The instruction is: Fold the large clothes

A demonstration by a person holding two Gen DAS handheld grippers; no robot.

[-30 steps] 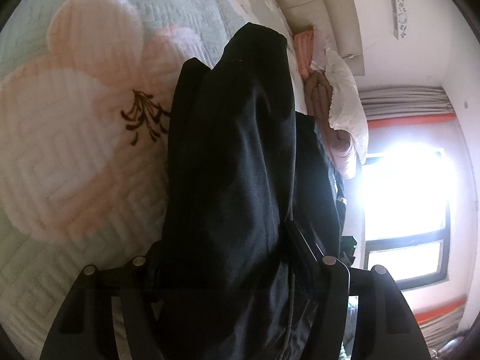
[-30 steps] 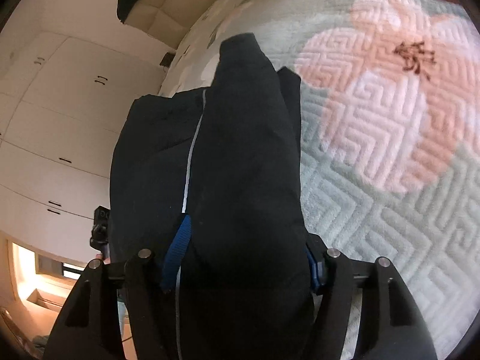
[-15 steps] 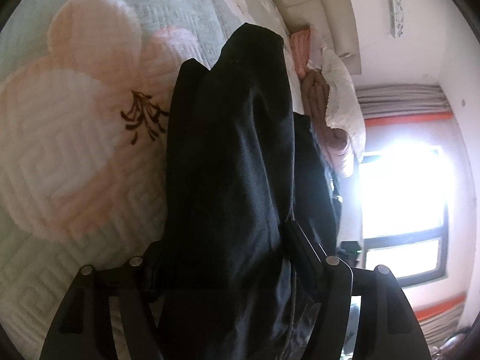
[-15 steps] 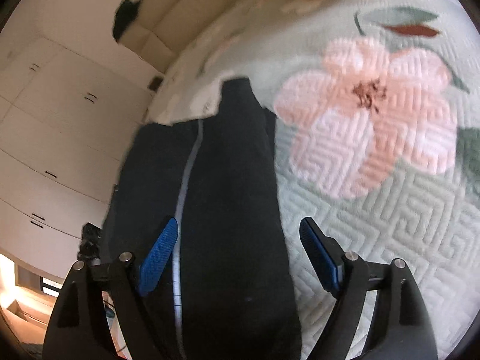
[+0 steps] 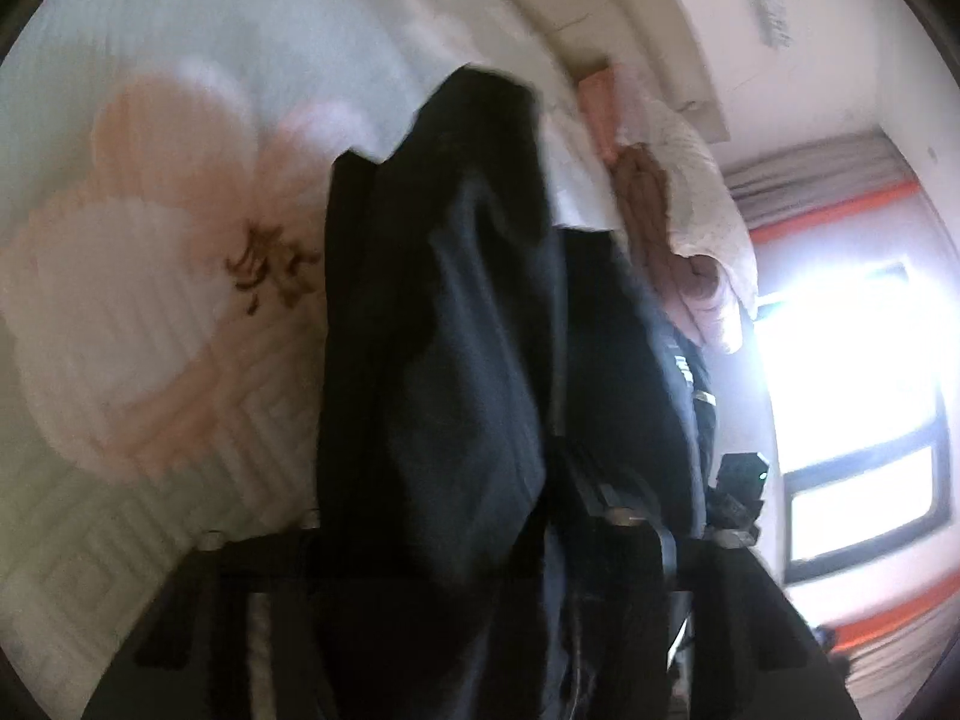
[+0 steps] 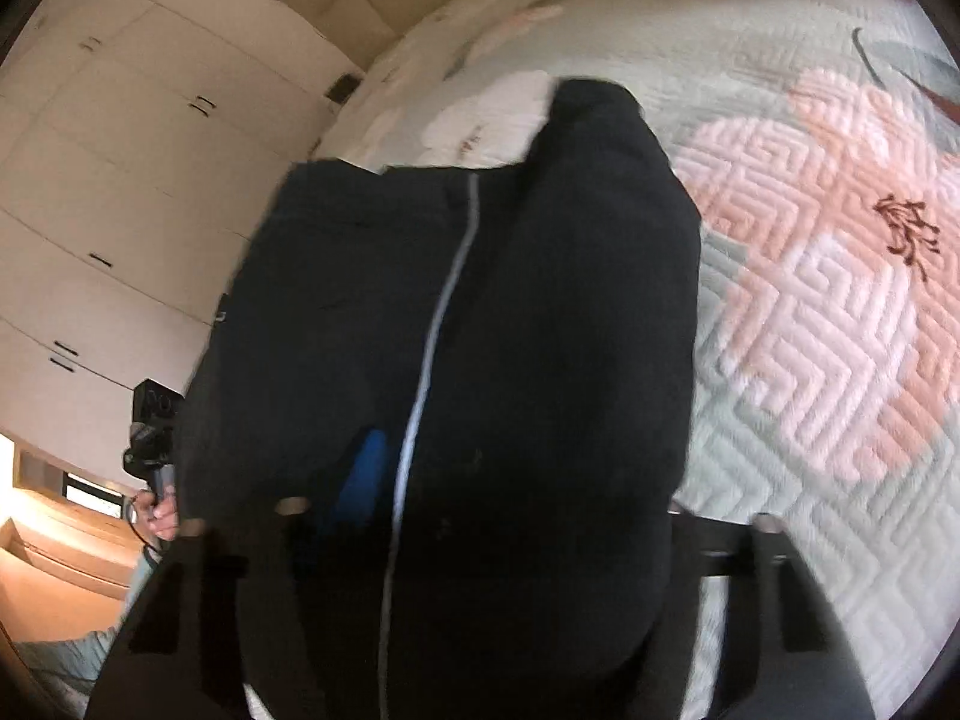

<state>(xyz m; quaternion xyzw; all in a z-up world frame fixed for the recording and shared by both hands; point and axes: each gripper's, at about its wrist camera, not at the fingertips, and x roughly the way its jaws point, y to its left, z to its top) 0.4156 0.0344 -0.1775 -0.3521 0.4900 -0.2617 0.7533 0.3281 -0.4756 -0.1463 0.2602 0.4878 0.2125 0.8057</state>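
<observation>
The black garment (image 5: 432, 360) is lying on the bed, draped over the quilted bedspread (image 5: 120, 432) with its big pink flower (image 5: 150, 276), and both views are blurred.

In the left wrist view, the left claw (image 5: 438, 540) is clenching a thick fold of the garment; the cloth is bunching up between the two dark fingers and covering most of them. The fold is rising away from the claw toward the headboard (image 5: 630, 30). Just beside the garment's far edge, a pile of pink and white bedding (image 5: 690, 210) is sitting against the wall, with a bright window (image 5: 858, 390) beyond it.

In the right wrist view, the right claw (image 6: 480, 516) is almost buried under the garment (image 6: 540, 330). A blue pad (image 6: 360, 480) is showing on one finger, pressing into the cloth, so the claw is looking clamped on it. A thin pale stripe (image 6: 432, 330) is running along the garment. White wardrobe doors (image 6: 108, 192) are standing beyond the bed's edge.
</observation>
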